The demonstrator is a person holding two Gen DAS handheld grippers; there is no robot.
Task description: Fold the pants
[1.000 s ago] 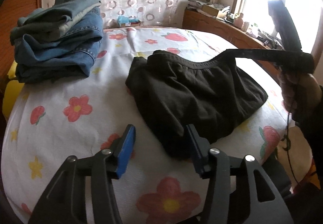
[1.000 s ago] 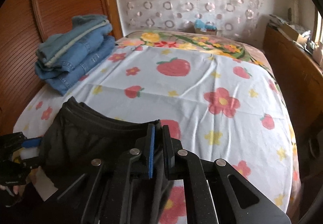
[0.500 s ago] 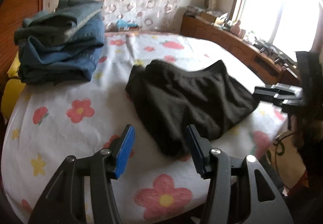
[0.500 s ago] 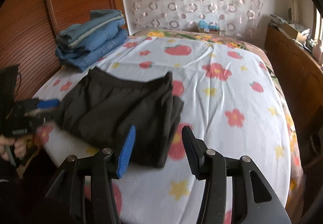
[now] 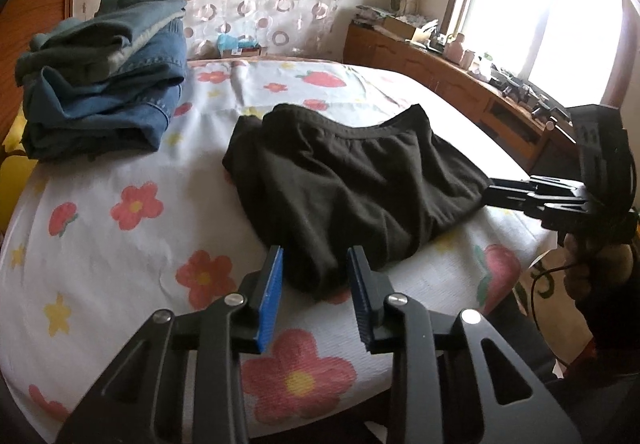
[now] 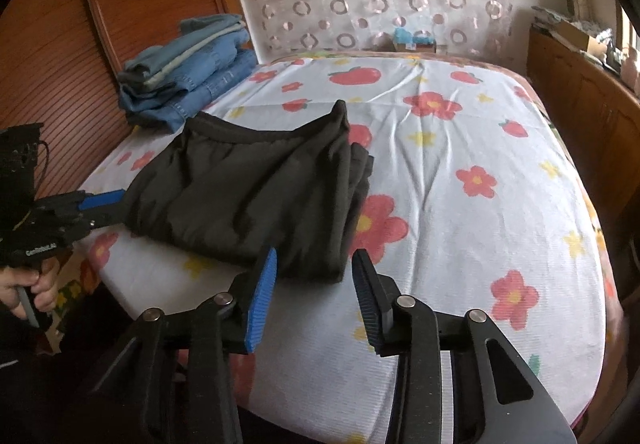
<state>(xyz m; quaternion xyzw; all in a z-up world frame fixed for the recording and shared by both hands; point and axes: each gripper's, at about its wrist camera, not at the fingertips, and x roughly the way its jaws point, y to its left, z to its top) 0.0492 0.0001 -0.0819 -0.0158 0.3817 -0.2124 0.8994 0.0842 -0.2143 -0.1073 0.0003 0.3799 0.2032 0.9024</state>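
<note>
Black pants (image 5: 344, 188) lie folded on the flowered bed sheet (image 5: 120, 244), waistband toward the far side. In the left wrist view my left gripper (image 5: 315, 256) straddles their near corner. Its jaws are closing with cloth between them, but the pads stand off the cloth. In the right wrist view my right gripper (image 6: 315, 256) sits at the other near corner of the pants (image 6: 248, 188). Its jaws are closing too, and nothing is pinched. Each gripper also shows in the other's view, at the pants' side edges: right gripper (image 5: 490, 190), left gripper (image 6: 120, 204).
A stack of folded jeans (image 5: 104, 84) sits at the far left of the bed by the wooden panel (image 6: 60, 64). A cluttered wooden sideboard (image 5: 440, 76) runs under the window on the right. A small blue box (image 5: 236, 44) stands at the bed's head.
My right gripper let go of the raised waistband and drew back to the bed's near edge. The pants dropped flat. My left gripper's jaws narrowed around the near corner.
</note>
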